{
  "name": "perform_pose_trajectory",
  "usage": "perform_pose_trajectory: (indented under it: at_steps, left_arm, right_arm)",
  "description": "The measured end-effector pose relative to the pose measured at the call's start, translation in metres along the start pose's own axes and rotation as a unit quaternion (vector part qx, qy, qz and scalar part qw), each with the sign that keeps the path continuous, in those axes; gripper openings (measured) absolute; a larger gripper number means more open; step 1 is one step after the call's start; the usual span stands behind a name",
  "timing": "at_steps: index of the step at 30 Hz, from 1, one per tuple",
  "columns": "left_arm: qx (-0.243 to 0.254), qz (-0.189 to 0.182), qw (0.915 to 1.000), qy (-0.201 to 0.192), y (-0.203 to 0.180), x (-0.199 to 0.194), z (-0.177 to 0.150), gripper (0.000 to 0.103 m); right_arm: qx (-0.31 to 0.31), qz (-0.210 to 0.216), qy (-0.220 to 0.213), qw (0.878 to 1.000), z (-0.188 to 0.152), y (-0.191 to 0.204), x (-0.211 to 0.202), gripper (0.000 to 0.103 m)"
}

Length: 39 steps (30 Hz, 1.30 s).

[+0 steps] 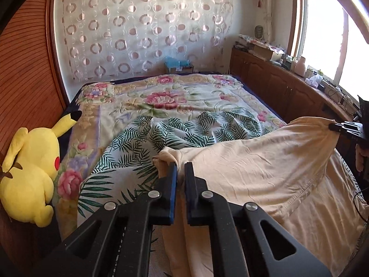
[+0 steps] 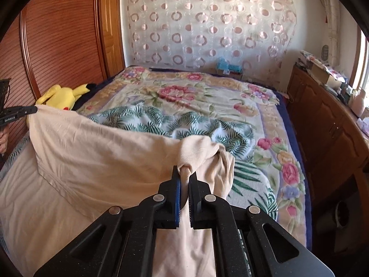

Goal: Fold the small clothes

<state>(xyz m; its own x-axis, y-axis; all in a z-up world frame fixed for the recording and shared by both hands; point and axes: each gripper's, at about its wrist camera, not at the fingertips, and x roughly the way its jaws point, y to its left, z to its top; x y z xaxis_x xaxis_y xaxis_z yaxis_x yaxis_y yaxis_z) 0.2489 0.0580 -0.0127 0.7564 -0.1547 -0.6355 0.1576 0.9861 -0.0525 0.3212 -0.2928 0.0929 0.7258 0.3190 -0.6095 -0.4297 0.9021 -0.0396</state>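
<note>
A pale peach garment (image 1: 265, 168) is held up and stretched between both grippers above the bed. My left gripper (image 1: 181, 165) is shut on one bunched corner of it. My right gripper (image 2: 184, 169) is shut on the other bunched corner of the garment (image 2: 103, 157). In the left wrist view the right gripper (image 1: 339, 128) shows at the far right, pinching the cloth. In the right wrist view the left gripper (image 2: 27, 110) shows at the far left, pinching the cloth. The garment's lower part hangs toward me.
A leaf-print cloth (image 1: 161, 136) lies crumpled on the floral blanket (image 1: 161, 97) behind the garment. A yellow plush toy (image 1: 30, 173) lies at the bed's left edge by a wooden wardrobe (image 2: 62, 34). A cluttered wooden cabinet (image 1: 288, 85) runs along the right under the window.
</note>
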Motion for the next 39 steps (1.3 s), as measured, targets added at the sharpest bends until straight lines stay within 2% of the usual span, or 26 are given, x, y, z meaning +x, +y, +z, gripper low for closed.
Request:
perform_pose_trajectory:
  at_steps: [6,14,19,29,32,37,39]
  left_arm:
    - [-0.008,-0.007,0.9996,-0.027,-0.004,-0.027,-0.002,0.007]
    - [-0.01,-0.013,0.9985,-0.053,-0.012,-0.08,-0.022,0.006]
    - [-0.01,-0.012,0.9979,-0.064,-0.016,-0.116,-0.051,0.006]
    - [-0.015,-0.008,0.9976,-0.067,-0.024,-0.165,-0.113,0.006]
    - [-0.021,-0.008,0.9983,-0.054,-0.027,-0.17,-0.136,0.006]
    - [-0.024,-0.002,0.9996,-0.011,-0.029,-0.154,-0.171,0.007]
    - [-0.025,0.002,0.9997,-0.001,-0.03,-0.15,-0.177,0.007]
  right_arm:
    - [0.001,0.002,-0.023,1.0,-0.001,0.007,-0.024,0.005]
    - [-0.003,0.021,-0.051,0.998,-0.03,0.016,-0.087,0.005]
    - [-0.006,0.02,-0.061,0.998,-0.06,0.017,-0.128,0.005]
    - [0.006,0.019,-0.042,0.999,-0.146,0.029,-0.19,0.005]
    - [0.014,0.015,-0.027,0.999,-0.173,0.033,-0.197,0.005]
    - [0.05,0.021,0.01,0.998,-0.212,0.027,-0.177,0.005]
    - [0.055,0.019,0.021,0.998,-0.216,0.029,-0.166,0.005]
